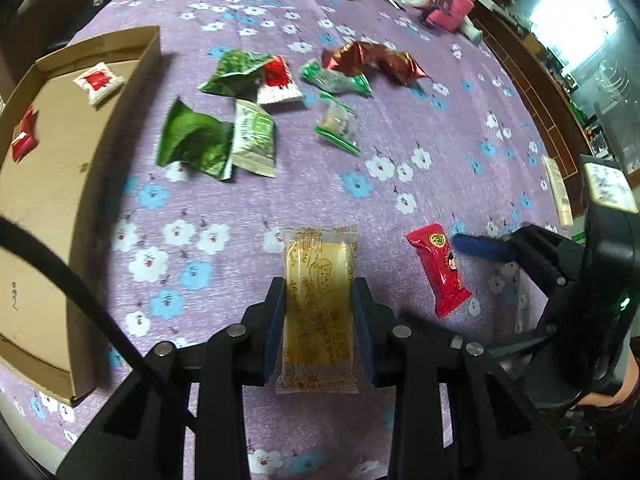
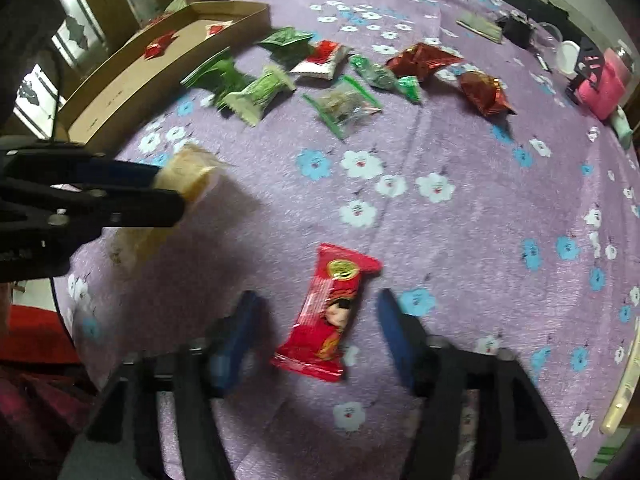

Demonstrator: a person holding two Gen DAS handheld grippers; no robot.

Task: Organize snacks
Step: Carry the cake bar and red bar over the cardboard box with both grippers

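My left gripper (image 1: 320, 292) is shut on a yellow cake packet (image 1: 318, 280) and holds it just above the purple flowered cloth (image 1: 240, 200). The right wrist view shows that left gripper (image 2: 176, 188) at the left edge, with the yellow cake packet (image 2: 192, 176) in it. My right gripper (image 2: 318, 300) stands open over a red snack packet (image 2: 332, 312), which lies flat on the cloth between the blue fingers (image 2: 240, 328) without touching them. In the left wrist view the red snack packet (image 1: 438, 268) lies beside one blue finger (image 1: 480, 246).
An open cardboard box (image 1: 52, 184) at the left holds a red-and-white packet (image 1: 98, 82) and a red one (image 1: 24, 136). Green packets (image 1: 196, 140), clear packets (image 1: 336, 124) and red foil packets (image 1: 372, 60) are scattered mid-table. A pink object (image 1: 448, 4) and jars stand at the far edge.
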